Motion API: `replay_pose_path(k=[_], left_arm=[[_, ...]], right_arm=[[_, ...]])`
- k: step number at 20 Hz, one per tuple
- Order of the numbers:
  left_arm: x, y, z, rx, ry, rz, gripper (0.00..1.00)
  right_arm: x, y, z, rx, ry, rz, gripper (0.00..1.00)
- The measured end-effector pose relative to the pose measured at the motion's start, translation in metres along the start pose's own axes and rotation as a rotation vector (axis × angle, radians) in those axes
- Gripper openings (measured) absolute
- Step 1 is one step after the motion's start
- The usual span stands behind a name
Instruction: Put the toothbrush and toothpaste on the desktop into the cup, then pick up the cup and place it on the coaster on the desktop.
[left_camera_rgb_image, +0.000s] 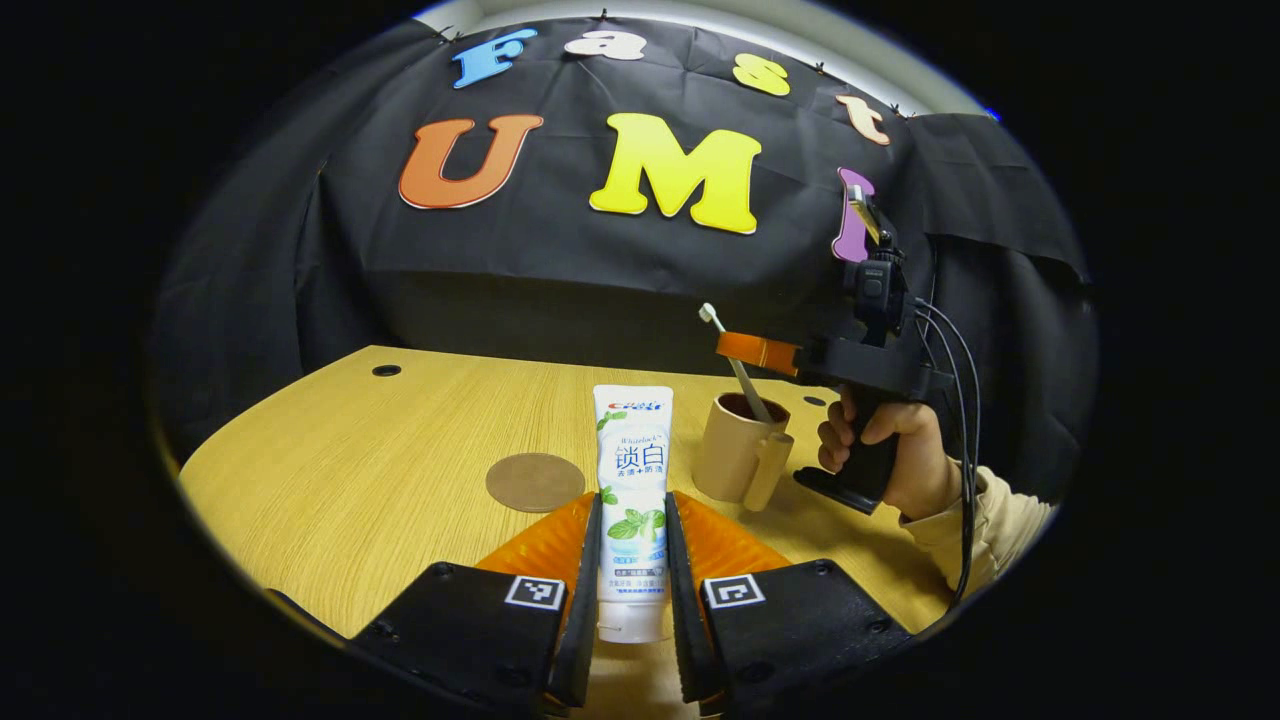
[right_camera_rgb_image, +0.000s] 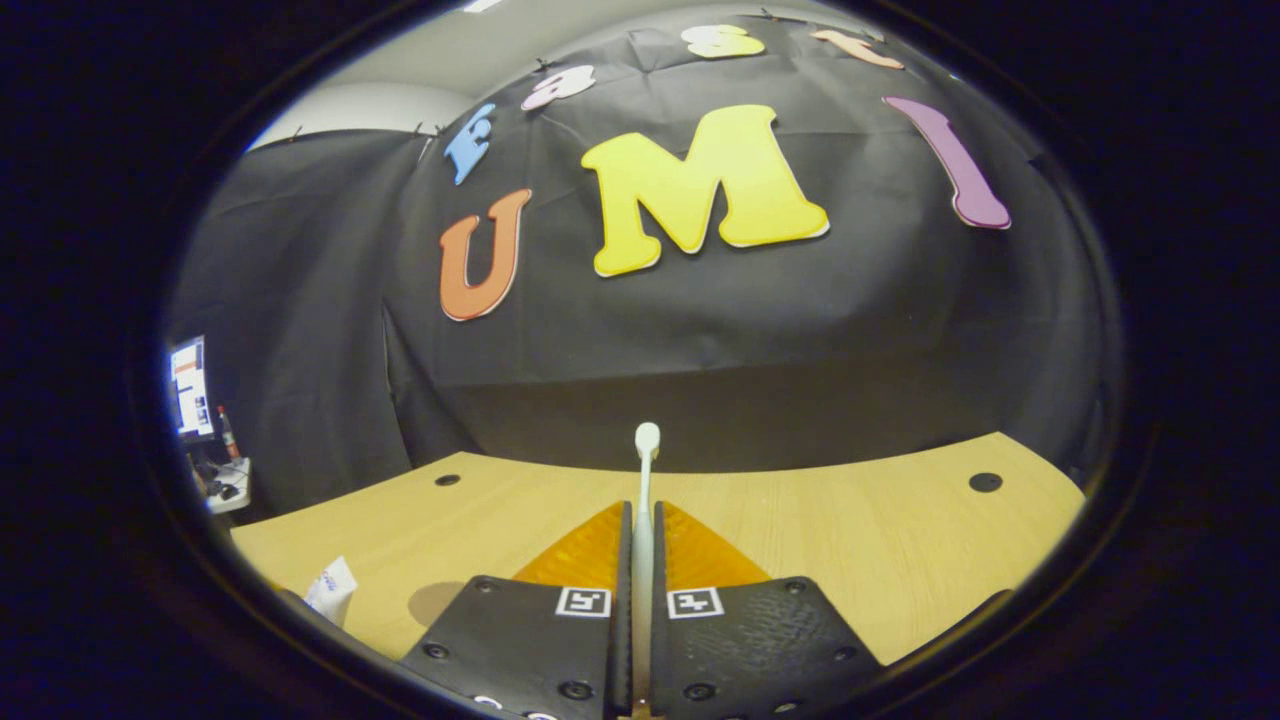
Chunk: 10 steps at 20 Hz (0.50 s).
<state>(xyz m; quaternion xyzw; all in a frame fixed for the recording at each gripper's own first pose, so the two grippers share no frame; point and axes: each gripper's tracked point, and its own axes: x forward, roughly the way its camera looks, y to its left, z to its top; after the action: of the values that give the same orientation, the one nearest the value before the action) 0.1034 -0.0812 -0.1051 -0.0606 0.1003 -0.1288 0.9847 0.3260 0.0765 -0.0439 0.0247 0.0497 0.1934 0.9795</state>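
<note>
Toothpaste (left_camera_rgb_image: 633, 500) clamped upright between left gripper (left_camera_rgb_image: 633, 560) fingers; label print too small to read.
Right gripper (right_camera_rgb_image: 641, 560) fingers pinch toothbrush (right_camera_rgb_image: 645, 500), seemingly over cup (left_camera_rgb_image: 738, 448).

both views face the booth wall across the desktop (left_camera_rgb_image: 380, 460).

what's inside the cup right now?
The toothbrush handle goes down into the cup, head sticking up, with the right gripper clamped on it. The cup's bottom is hidden by its wall.
</note>
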Motion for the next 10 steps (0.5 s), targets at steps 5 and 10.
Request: replay_pose_path(k=[5,10], left_arm=[[0.000,-0.003,0.011,0.005,-0.006,0.002,0.37],[0.011,-0.019,0.038,0.008,-0.054,-0.056,0.36]], right_arm=[[-0.018,0.000,-0.003,-0.019,0.017,-0.002,0.11],[-0.048,-0.004,0.002,-0.040,-0.001,-0.004,0.52]])
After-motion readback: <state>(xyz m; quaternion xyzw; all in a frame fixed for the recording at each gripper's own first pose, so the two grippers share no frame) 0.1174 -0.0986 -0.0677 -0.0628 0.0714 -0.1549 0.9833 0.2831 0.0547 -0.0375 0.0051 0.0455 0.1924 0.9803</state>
